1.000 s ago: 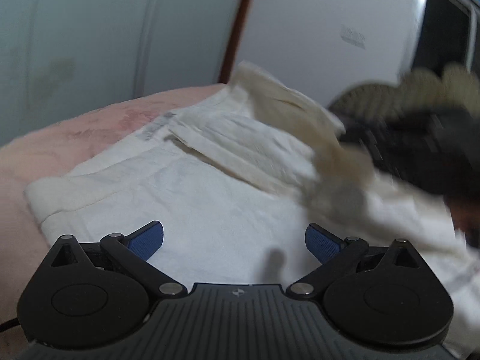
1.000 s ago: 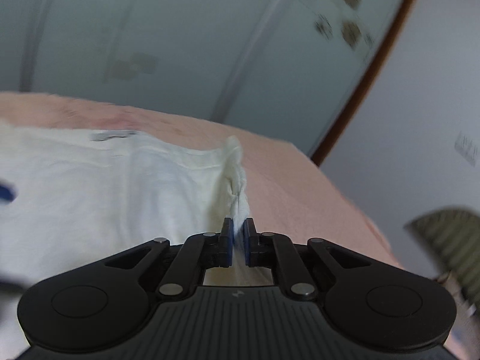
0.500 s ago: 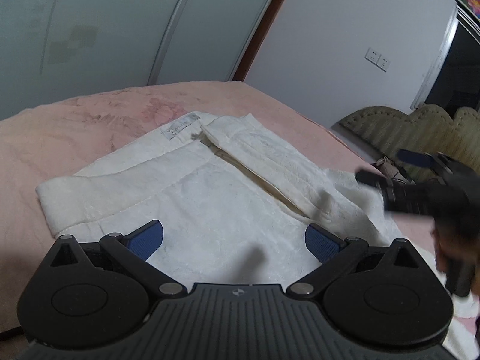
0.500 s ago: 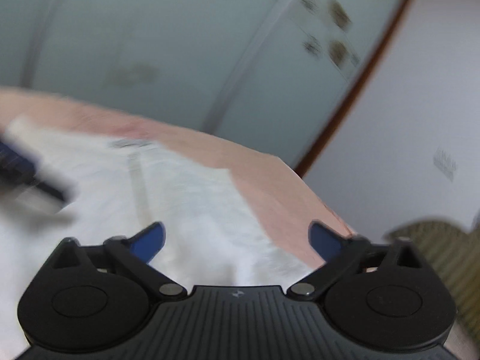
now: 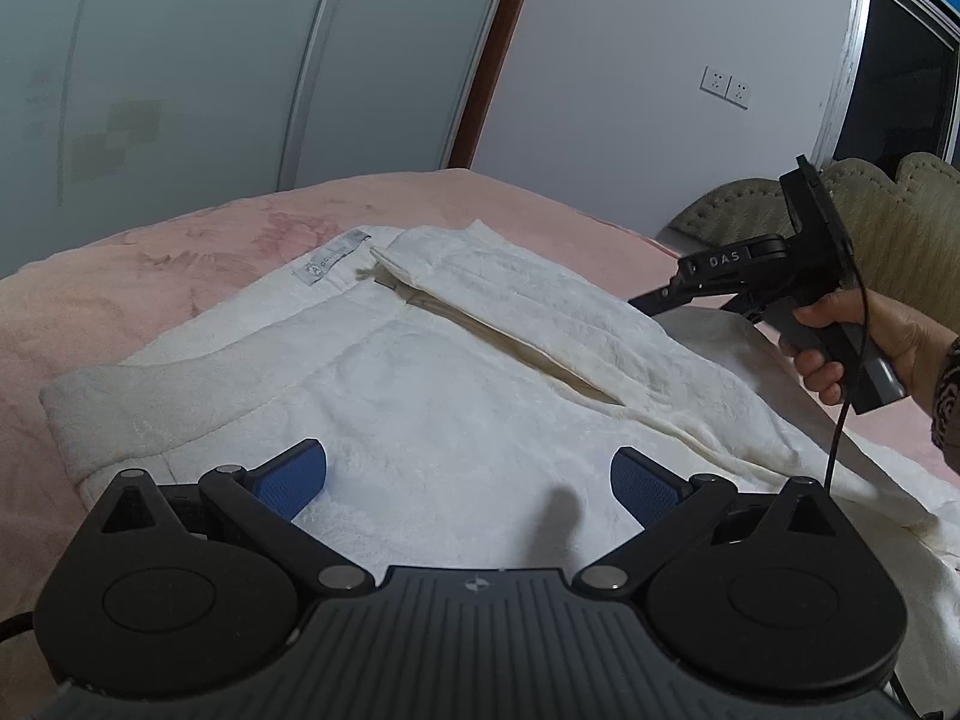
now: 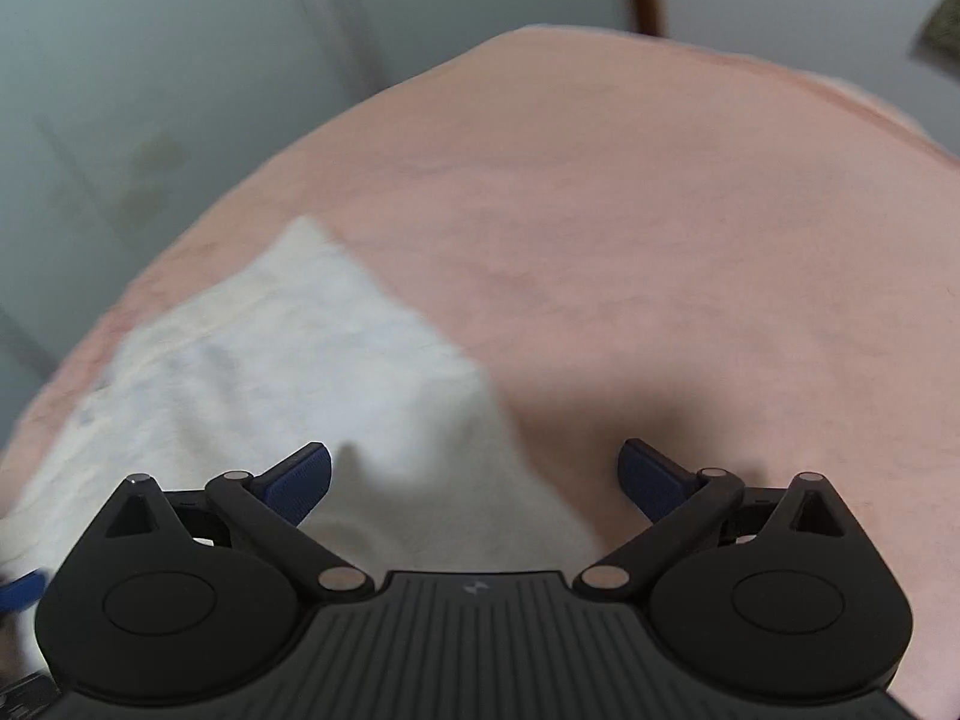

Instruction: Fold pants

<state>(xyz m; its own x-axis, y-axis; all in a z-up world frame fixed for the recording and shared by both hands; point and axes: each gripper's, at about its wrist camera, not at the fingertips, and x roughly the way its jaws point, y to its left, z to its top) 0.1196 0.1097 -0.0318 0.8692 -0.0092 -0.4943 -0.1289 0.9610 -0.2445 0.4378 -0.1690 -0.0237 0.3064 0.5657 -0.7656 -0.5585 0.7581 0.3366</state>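
White pants lie flat on pink bed, long axis running from the far waistband label toward near right. Left gripper hovers directly over the cloth, jaws wide, holding nothing. Right gripper, also spread and empty, sits at the pants' right edge, the nearer one to that edge.

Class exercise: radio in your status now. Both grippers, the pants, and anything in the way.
Left gripper open, over the pants. Right gripper open, empty, at the pants' edge. Pants flat on the pink blanket, one side folded over. Nothing in the way.
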